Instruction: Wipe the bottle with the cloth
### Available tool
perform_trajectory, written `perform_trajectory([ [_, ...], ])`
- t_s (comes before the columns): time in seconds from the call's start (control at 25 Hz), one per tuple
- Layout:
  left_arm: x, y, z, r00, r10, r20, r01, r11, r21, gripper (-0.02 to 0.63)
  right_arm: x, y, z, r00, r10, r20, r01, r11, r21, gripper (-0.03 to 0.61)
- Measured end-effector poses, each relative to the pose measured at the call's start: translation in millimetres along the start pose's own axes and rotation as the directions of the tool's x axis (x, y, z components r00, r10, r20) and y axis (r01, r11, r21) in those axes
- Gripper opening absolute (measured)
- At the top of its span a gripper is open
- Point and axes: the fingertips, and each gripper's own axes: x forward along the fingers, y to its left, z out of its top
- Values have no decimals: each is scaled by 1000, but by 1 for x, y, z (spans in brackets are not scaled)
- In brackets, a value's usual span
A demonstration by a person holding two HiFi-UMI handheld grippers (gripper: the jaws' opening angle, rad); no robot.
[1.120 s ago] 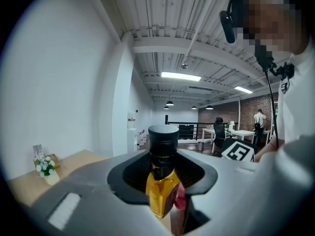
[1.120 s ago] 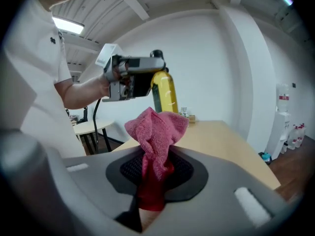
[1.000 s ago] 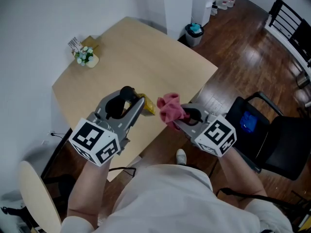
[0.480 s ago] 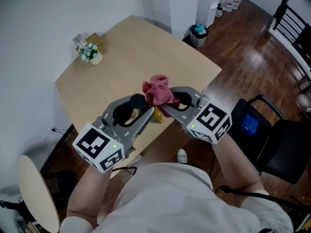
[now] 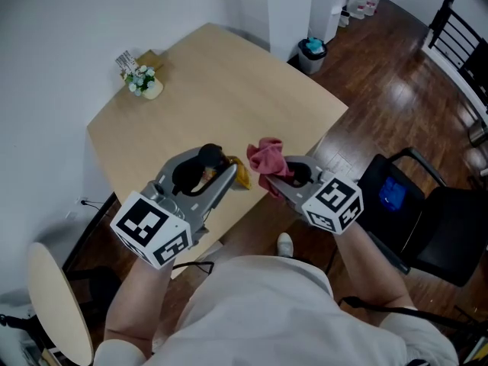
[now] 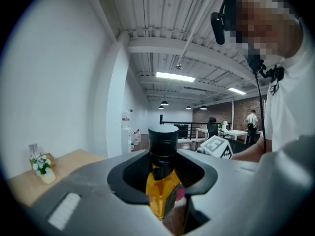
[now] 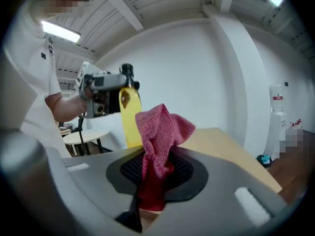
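Observation:
My left gripper (image 5: 217, 175) is shut on a bottle (image 5: 238, 173) of yellow liquid with a black cap (image 6: 163, 136), held in the air above the table's front edge. In the left gripper view the bottle (image 6: 162, 191) stands upright between the jaws. My right gripper (image 5: 280, 180) is shut on a pink-red cloth (image 5: 264, 156), which bunches up above the jaws. In the right gripper view the cloth (image 7: 160, 136) rises from the jaws and the bottle (image 7: 129, 117) shows just behind it to the left. Cloth and bottle sit a small gap apart.
A light wooden table (image 5: 206, 97) lies below, with a small pot of flowers (image 5: 143, 84) at its far left corner. A black chair (image 5: 427, 219) stands on the right over dark wood floor. A round stool (image 5: 53, 303) is at the lower left.
The right gripper has drawn the cloth back to the right, off the bottle's top. One second ago it was also apart, then half a second ago it lay over the bottle.

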Motion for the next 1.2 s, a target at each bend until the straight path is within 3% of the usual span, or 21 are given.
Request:
perform_trajectory([
  [0.16,2,4,-6,1000,-1,-10,1,1000,-13,152,-22,33,74,990,30,135,-11,990,-138,86],
  [0.24,4,3,-7,1000,-4,-9,4,1000,-22,152,-22,46,80,990,49,133,-26,985,-169,86],
  [0.56,-2,0,0,1000,-21,12,21,1000,-13,152,9,49,-18,999,23,-36,-23,1000,13,86],
  [0.88,-15,-3,8,998,-42,35,43,999,-12,152,23,50,-104,980,13,-198,11,993,122,86],
  [1.0,-18,-8,14,997,-58,43,58,998,-6,152,35,62,-108,976,41,-216,-17,994,112,86],
  [1.2,-17,-6,10,997,-66,25,66,998,-1,152,57,74,-77,984,66,-164,-53,995,81,86],
])
